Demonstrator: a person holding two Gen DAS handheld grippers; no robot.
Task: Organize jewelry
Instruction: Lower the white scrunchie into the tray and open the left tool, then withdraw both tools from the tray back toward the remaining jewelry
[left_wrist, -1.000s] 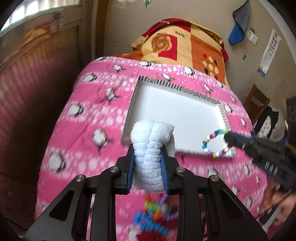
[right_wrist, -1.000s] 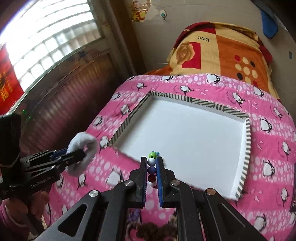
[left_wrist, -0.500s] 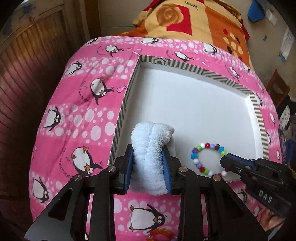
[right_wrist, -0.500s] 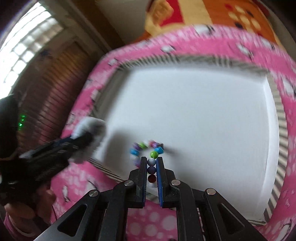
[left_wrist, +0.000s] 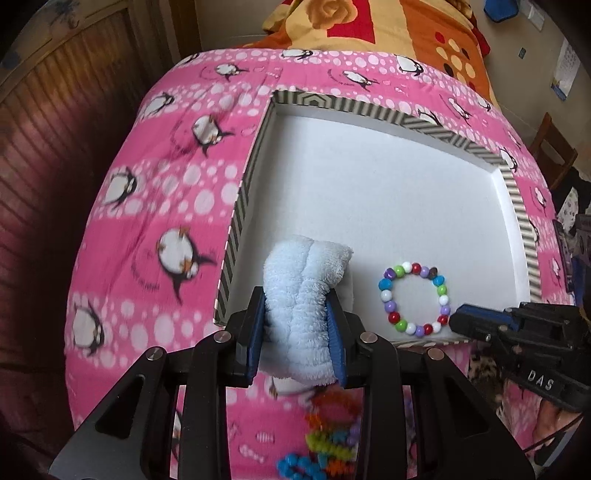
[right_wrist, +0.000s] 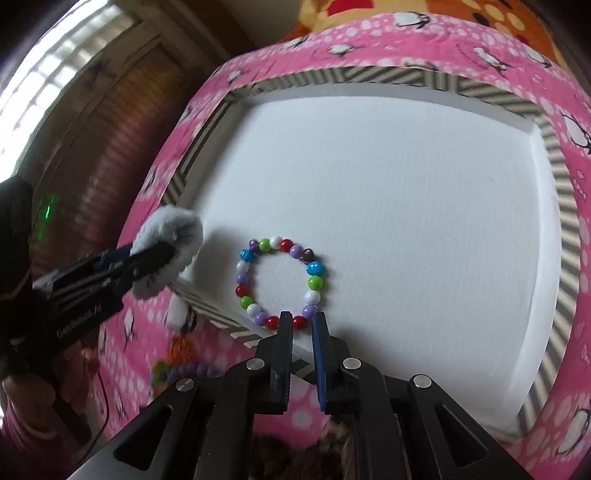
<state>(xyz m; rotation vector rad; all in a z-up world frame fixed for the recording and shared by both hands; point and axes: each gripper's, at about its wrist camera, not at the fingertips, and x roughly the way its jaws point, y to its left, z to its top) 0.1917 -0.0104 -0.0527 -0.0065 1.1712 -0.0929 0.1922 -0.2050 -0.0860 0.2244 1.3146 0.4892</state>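
We find the bead bracelet (left_wrist: 386, 295) lying flat as an open ring on the white floor of the tray (left_wrist: 369, 110), close to the near rim. Its near edge sits between the tips of the right gripper (right_wrist: 302, 325), whose jaws stand narrow and pinch a red bead there. We judge that this grip at one bead lets the rest of the loop settle round instead of bunching.

Just beside the bracelet, over the tray's near left corner, the left gripper (left_wrist: 297, 306) holds a fluffy pale blue scrunchie (left_wrist: 306, 269). Its jaws have just been opening, yet the plush fills the gap between them and the pads touch it on both sides. The far end of the scrunchie hangs in over the tray floor. We take this as the start of a release that leaves each piece its own spot.

The tray rests on a pink penguin blanket (left_wrist: 166, 184). In front of it more coloured pieces (left_wrist: 328, 432) lie blurred, apparently waiting to be sorted.
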